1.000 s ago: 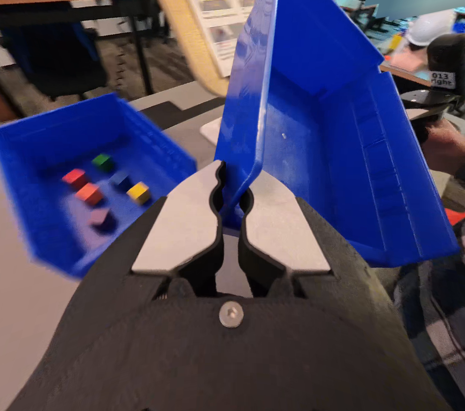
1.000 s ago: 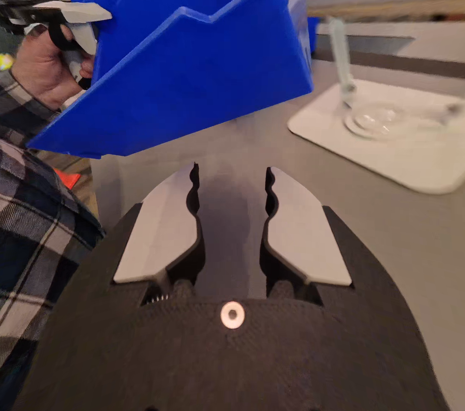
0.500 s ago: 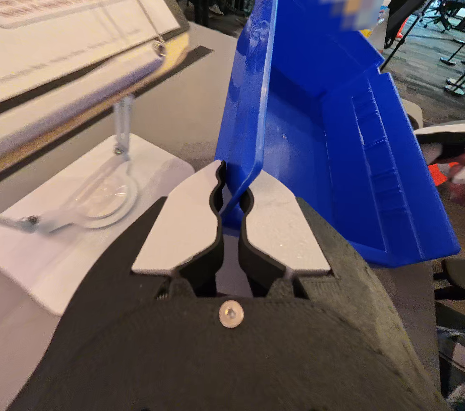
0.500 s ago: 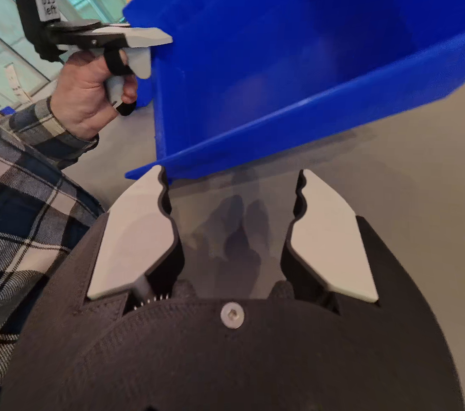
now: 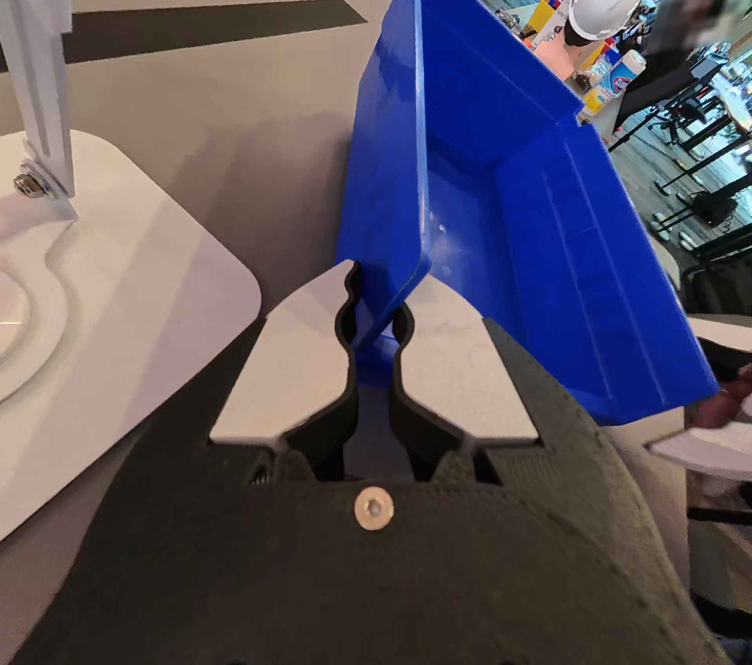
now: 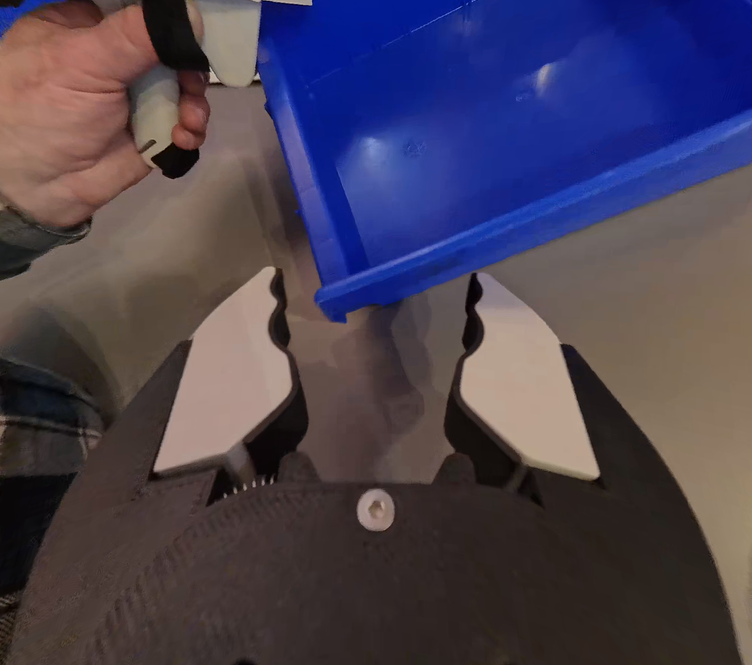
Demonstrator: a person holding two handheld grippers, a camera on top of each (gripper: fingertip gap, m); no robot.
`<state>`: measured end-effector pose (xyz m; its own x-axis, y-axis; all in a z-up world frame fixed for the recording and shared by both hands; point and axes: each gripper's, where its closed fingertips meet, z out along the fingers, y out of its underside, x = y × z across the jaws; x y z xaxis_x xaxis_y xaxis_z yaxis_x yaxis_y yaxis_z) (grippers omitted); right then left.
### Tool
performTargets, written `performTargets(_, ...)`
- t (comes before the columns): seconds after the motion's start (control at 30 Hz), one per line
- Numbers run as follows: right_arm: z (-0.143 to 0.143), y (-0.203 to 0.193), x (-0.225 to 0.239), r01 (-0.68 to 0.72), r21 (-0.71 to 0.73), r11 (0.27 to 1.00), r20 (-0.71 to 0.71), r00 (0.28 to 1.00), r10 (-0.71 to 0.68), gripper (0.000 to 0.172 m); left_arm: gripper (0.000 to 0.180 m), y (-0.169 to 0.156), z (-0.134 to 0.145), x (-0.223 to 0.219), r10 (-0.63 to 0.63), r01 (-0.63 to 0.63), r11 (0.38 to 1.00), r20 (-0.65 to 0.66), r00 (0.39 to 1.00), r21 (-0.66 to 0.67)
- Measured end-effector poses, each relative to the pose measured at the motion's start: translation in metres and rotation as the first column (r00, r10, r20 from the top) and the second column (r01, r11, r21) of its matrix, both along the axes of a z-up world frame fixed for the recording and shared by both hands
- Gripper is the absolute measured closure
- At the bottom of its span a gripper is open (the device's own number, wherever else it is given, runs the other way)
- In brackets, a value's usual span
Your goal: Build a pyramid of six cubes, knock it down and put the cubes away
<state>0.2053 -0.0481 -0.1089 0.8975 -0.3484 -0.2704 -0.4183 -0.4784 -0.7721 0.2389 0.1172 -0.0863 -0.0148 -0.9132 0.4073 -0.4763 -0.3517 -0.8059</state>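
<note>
At left, a white rounded-corner stand base (image 5: 101, 279) lies on the grey table (image 5: 244, 124). In the middle, the left gripper (image 5: 376, 303) pinches one side wall of an empty blue plastic bin (image 5: 529, 238), holding it tilted above the table. To the right, the right gripper (image 6: 376, 303) is spread wide, the bin's lower corner between its fingertips but touching neither

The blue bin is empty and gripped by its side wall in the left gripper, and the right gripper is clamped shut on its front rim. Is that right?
Not quite. The right gripper is open, as the right wrist view shows: the blue bin merely has a rim corner between its spread fingers, untouched. The rest holds: the bin is empty, its side wall pinched in the left gripper.
</note>
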Motion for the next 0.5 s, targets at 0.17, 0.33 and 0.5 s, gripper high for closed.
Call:
performTargets(0.17, -0.003, -0.003, 0.031, -0.032, -0.07, 0.997, -0.009, 0.999, 0.032, 0.113, 0.15, -0.012, -0.009, 0.001, -0.005, 0.003, 0.995, -0.02, 1.0, -0.104)
performTargets(0.33, -0.006, -0.016, 0.096, -0.034, -0.186, 0.982, 0.004, 0.999, 0.036, 0.133, 0.141, -0.035, -0.017, 0.008, -0.061, 0.055, 0.987, -0.038, 0.997, -0.152)
performTargets(0.5, -0.009, -0.022, 0.179, -0.035, -0.237, 0.971, -0.007, 0.999, 0.035, 0.151, 0.136, -0.068, -0.017, 0.034, -0.167, 0.156, 0.975, -0.06, 0.984, -0.161)
